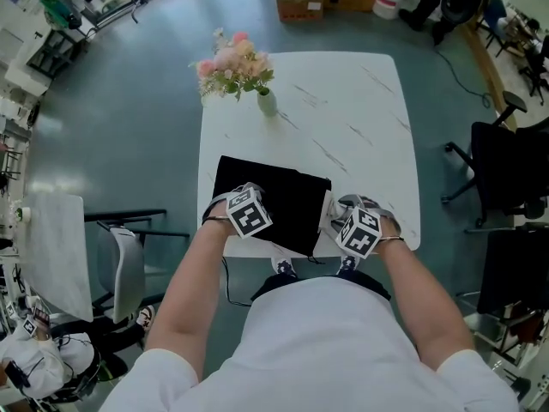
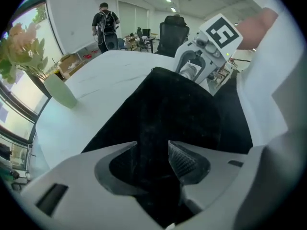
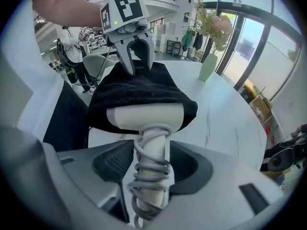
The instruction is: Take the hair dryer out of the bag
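Extraction partway. On the white hair dryer [image 3: 146,118], the cord-wrapped handle is out, but the barrel sits under the mouth of the black cloth bag [image 1: 287,197], which lies flat on the white marbled table [image 1: 343,101]. Left to do, by my reading: draw the barrel clear. The right gripper [image 3: 151,163] points steeply down and clamps the handle. The left gripper [image 2: 153,150] also points down, jaws apart, tips at the bag fabric.

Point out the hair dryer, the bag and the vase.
hair dryer [image 3: 152,171]: right gripper view, on its cord-wrapped handle.
bag [image 1: 292,200]: head view, on its bare black top.
vase [image 1: 267,103]: head view, on its body.
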A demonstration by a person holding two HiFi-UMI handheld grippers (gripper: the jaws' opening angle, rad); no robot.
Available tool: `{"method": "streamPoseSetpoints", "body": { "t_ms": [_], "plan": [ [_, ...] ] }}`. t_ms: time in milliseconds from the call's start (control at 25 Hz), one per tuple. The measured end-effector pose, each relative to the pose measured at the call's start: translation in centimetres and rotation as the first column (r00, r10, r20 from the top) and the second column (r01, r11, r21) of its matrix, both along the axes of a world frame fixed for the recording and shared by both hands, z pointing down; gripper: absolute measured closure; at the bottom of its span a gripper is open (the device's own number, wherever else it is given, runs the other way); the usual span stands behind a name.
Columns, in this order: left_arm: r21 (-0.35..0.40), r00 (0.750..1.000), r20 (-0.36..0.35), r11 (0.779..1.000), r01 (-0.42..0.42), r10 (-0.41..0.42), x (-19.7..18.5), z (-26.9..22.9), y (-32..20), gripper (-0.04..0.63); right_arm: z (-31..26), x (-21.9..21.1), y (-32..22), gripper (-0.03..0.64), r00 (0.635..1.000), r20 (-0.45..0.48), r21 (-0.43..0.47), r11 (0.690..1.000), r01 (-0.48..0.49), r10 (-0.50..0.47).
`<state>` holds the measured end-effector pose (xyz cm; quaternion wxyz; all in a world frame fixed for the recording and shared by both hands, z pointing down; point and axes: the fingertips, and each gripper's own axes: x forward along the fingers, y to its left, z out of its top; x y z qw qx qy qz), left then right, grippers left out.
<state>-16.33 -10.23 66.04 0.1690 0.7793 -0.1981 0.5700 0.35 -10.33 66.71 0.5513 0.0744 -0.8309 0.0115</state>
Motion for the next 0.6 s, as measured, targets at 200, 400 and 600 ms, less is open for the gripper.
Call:
{"method": "streamPoseSetpoints", "body": {
  "t_ms": [200,400,600],
  "plan": [
    [-0.062,1.000,0.010,0.998,0.028,-0.027,-0.4,2.5,0.3,0.380,-0.3,-0.1,-0.3,0.353,0.999,0.025,0.000,0.999,-0.043,0.043],
    [-0.067,0.995,0.014,0.993,0.098,-0.098,-0.7,3.9,0.7,0.383,0.1,-0.4,-0.2,0.351,0.999,0.010,-0.013,0.999,-0.040,0.040],
    [-0.006,0.986,-0.014,0.986,0.168,-0.169,-0.7,3.1,-0.5,0.583,2.0,0.3,-0.3,0.347,0.998,-0.062,0.014,1.000,-0.019,0.020]
  ]
}}
